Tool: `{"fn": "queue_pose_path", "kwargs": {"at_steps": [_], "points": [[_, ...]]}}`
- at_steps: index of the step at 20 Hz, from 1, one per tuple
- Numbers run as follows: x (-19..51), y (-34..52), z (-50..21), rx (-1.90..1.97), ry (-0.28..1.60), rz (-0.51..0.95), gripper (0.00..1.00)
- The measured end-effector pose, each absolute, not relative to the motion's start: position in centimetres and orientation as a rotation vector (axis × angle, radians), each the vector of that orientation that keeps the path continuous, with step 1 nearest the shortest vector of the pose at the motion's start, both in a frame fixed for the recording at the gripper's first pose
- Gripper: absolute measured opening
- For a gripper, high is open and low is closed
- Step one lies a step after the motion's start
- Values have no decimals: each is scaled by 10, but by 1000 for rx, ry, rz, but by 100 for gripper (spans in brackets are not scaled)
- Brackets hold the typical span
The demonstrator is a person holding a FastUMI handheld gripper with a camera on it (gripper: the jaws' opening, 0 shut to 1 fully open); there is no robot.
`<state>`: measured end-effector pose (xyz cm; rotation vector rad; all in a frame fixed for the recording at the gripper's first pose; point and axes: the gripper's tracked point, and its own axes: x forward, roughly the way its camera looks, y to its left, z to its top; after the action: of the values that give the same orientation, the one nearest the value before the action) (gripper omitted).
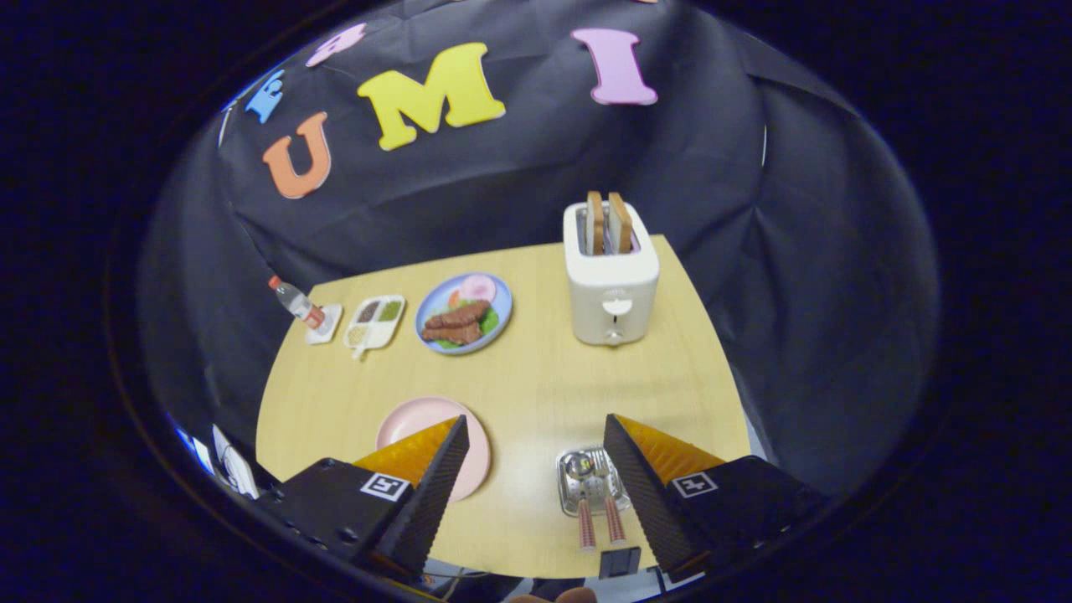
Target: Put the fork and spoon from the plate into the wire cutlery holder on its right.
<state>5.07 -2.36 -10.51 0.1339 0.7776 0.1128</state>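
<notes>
1. Wire cutlery holder [591, 479]: one, shiny metal, standing on the wooden table [536, 368] just inside the right finger, at about 5 o'clock from the table's centre. Its right side is hidden behind that finger.
2. Fork [614, 517] and spoon [585, 521]: one of each, both with pinkish ribbed handles that lean out of the holder toward the near table edge, side by side. The heads sit down inside the wire, and which handle belongs to which piece is hard to tell for certain.
3. Pink plate [423, 419]: one, bare on the part that shows, at 7 o'clock, well left of the holder. The left finger covers its near edge.
4. Gripper [536, 452]: fingers spread wide apart, nothing held between them; the plate lies beneath one finger, the holder beside the other.
5. Toaster [610, 276]: one, cream, at 1 o'clock, with two bread slices [608, 222] standing upright in its slots.
6. Blue plate [463, 314]: one, at 11 o'clock, carrying sausages, greens and a pink slice.
7. Divided tray [374, 321]: one, white, three compartments; contents too small to identify.
8. Bottle [296, 302]: one, tilted, on a small white coaster at 10 o'clock.
</notes>
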Motion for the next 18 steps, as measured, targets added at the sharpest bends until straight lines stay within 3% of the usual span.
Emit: {"fn": "queue_pose_path", "kwargs": {"at_steps": [5, 9, 18], "points": [[48, -12, -8, 107, 331, 101, 97], [18, -2, 47, 101, 89, 86, 96], [-17, 20, 52, 101, -15, 48, 96]]}}
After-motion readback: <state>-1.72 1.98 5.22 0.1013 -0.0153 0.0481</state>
